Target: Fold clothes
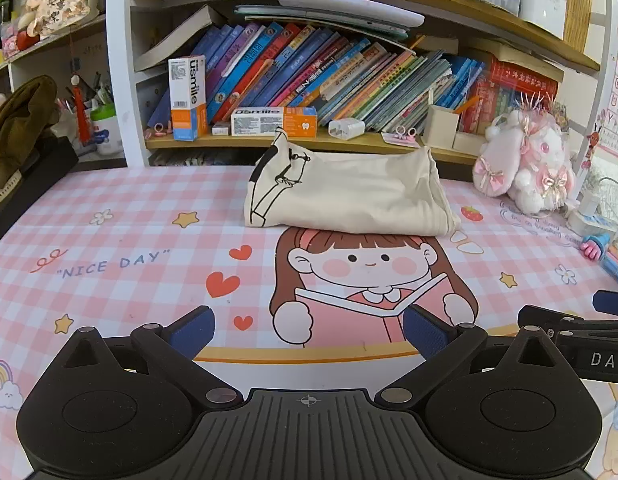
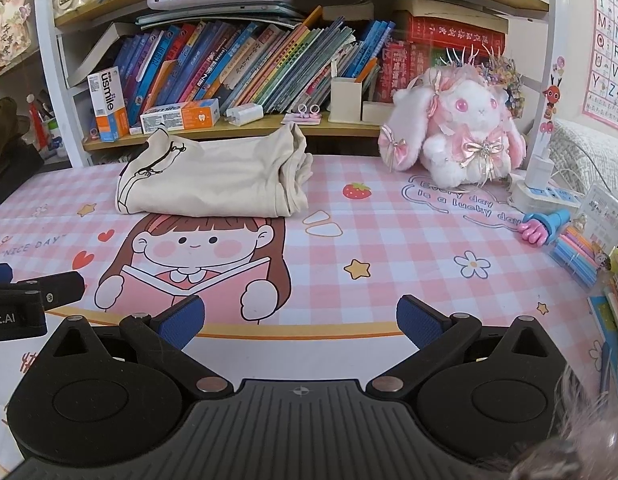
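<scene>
I read "NICE DAY" printed in quotes on the pink checked mat covering the surface, and on its right side "Every day is a lucky day". On the shelf, an upright white and orange box carried "usmile", and the flat box beside it bore the same brand. The other tool's arm showed "DAS"; from the right wrist view I saw "bot.AI". The wall poster listed alphabet letters, among them M, N, Q, R, Y, Z

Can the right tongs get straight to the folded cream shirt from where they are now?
Probably yes. The right tongs are open and empty, and only bare pink mat lies between them and the shirt; the plush bunny sits off to the right.
</scene>
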Available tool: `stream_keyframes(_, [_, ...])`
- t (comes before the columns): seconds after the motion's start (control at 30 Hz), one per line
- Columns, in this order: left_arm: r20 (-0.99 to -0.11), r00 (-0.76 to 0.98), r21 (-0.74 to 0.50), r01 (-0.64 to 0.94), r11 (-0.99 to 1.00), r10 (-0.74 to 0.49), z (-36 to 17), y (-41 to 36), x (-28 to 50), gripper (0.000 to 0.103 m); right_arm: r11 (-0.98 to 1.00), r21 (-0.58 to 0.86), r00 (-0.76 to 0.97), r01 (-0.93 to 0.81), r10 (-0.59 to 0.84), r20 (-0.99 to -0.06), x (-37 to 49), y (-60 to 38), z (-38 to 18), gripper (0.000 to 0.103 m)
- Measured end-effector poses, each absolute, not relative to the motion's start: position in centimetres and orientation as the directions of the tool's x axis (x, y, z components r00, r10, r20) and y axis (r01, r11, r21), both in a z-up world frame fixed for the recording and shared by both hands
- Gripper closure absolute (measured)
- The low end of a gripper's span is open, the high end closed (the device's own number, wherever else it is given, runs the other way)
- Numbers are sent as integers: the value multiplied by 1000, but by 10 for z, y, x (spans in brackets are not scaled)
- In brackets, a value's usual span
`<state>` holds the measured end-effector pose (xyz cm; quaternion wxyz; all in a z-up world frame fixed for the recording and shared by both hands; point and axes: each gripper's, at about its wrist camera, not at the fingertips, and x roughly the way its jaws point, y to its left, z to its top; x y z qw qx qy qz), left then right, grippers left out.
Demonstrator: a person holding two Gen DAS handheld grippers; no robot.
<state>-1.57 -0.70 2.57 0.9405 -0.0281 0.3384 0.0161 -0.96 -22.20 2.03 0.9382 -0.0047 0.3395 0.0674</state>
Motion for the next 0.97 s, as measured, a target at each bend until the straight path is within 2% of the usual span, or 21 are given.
stream_keyframes(0.67, [-649, 761, -69, -73, 995, 10, 20, -3, -14, 0, 991, 48, 747, -128, 128, -652, -6, -222, 16, 0])
stream_keyframes(0.97, [-644, 765, -35, -50, 998, 16, 20, -10, -14, 0, 990, 52, 739, -132, 133, -660, -5, -221, 14, 0])
